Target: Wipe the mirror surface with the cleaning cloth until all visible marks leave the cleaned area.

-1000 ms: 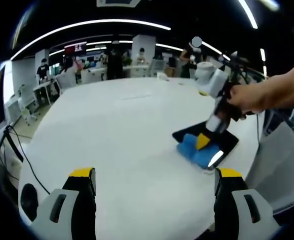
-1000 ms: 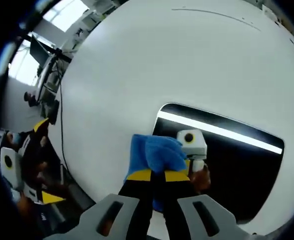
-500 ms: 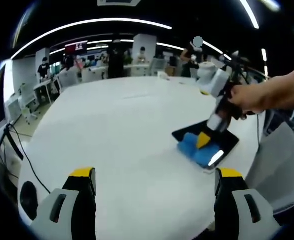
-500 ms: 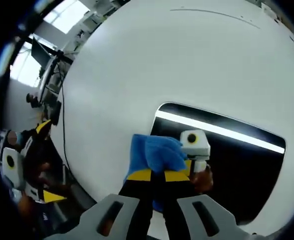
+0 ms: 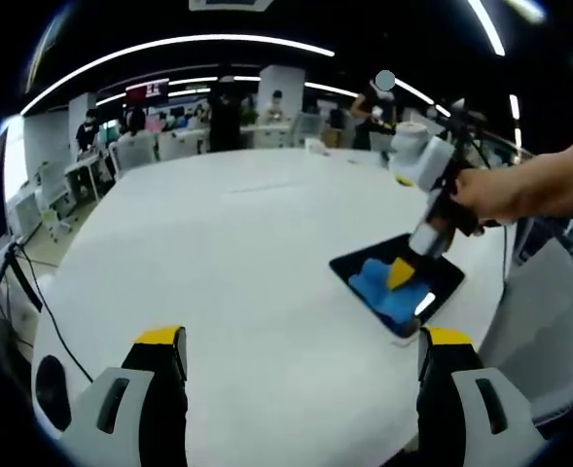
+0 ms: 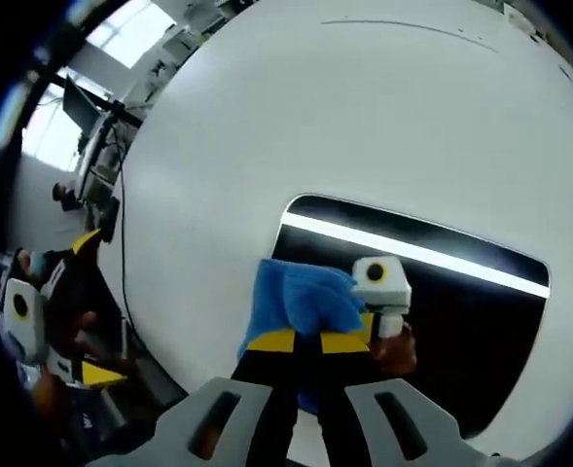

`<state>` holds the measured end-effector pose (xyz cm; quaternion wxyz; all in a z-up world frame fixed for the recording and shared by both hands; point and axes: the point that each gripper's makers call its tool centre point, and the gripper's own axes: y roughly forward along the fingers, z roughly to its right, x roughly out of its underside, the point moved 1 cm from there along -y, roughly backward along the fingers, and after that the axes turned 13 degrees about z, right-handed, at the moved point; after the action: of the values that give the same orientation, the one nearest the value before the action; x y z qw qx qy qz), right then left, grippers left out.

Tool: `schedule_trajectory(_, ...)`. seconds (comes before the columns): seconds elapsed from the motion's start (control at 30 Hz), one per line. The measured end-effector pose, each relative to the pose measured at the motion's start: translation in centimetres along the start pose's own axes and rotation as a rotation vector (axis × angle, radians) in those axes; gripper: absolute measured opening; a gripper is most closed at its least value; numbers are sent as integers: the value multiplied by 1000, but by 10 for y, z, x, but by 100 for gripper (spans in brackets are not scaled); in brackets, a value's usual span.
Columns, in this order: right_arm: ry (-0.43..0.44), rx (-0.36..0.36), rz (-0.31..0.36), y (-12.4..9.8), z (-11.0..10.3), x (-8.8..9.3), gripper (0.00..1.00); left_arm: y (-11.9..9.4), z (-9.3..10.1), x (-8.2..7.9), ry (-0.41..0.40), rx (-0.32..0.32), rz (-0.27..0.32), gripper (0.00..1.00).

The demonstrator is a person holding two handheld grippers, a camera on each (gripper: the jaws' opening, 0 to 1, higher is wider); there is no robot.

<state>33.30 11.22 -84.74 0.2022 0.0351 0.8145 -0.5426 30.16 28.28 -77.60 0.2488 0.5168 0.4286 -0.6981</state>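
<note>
A white table [image 5: 247, 253] carries a dark rectangular mirror [image 5: 451, 277] lying flat near its right edge, and a blue cloth [image 5: 383, 292] sits on the near left end of that mirror. In the left gripper view, the left gripper [image 5: 301, 355] hovers above the near edge of the table, well apart from the mirror, with its two yellow-tipped jaws spread wide and nothing between them. In the same view the right gripper [image 5: 403, 275] comes in from the right, held by a person's hand [image 5: 495, 195], and its tip presses down on the cloth. The right gripper view looks down along the right gripper [image 6: 305, 341]: its jaws are clenched together on a bunched fold of the cloth [image 6: 296, 297], which covers the mirror's [image 6: 461, 331] near left corner and overlaps slightly onto the table [image 6: 267, 126]. The mirror's glass shows a bright strip of ceiling light and the reflection of the gripper itself. At the left edge of this view the left gripper [image 6: 48, 321] shows beyond the table's edge. Far across the room in the left gripper view there are desks and several people [image 5: 87, 131].
</note>
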Motion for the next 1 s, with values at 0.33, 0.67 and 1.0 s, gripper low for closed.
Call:
schedule_trajectory(0.33, 6, -1, 9, -5, 13, 2, 1, 4, 2, -2, 5, 7, -3, 100)
schedule_trajectory(0.67, 14, 7, 15, -13, 26, 5, 1, 5, 4, -3, 2, 6, 1, 100)
schedule_trajectory(1.0, 16, 13, 24, -21, 44, 8, 1, 3, 5, -3, 3, 4, 1, 100)
